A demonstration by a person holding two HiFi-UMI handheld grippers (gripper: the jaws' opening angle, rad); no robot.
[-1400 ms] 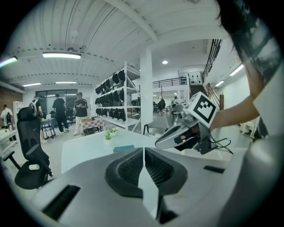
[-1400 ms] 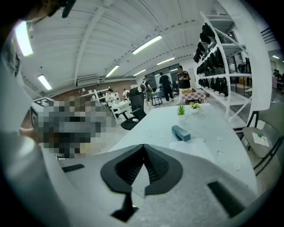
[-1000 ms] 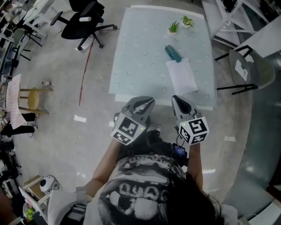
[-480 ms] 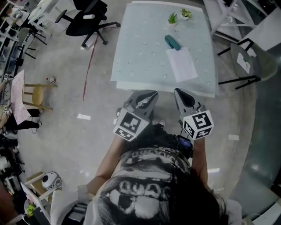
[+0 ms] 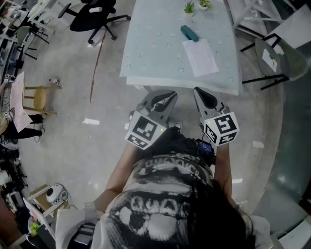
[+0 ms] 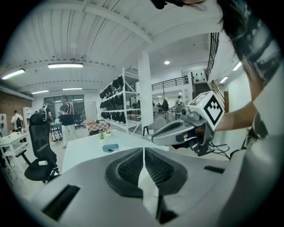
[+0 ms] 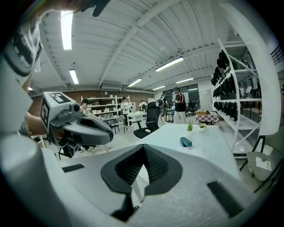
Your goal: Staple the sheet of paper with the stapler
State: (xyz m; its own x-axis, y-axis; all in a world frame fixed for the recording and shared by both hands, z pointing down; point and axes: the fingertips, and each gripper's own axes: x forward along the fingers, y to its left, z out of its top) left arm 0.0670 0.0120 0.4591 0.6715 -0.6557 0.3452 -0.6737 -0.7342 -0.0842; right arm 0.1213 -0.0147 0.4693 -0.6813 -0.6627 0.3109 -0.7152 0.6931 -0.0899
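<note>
In the head view a white sheet of paper (image 5: 200,57) lies on the pale table (image 5: 155,53), with a teal stapler (image 5: 190,33) just beyond its far corner. Both grippers hang side by side short of the table's near edge, touching nothing. My left gripper (image 5: 166,96) is shut and empty, and so is my right gripper (image 5: 199,93). The left gripper view shows the stapler (image 6: 110,147) far ahead and the right gripper (image 6: 177,131) to its right. The right gripper view shows the stapler (image 7: 186,141) beyond its closed jaws and the left gripper (image 7: 84,126) at its left.
Two small potted plants (image 5: 188,7) stand at the table's far end. A black office chair (image 5: 92,17) is at the far left, a yellow chair (image 5: 39,99) at the left, a grey chair (image 5: 274,53) right of the table. People stand far off by shelves (image 6: 66,116).
Both grippers have moved forward toward the table's near edge, still shut and empty. Paper and stapler lie where they were on the table.
</note>
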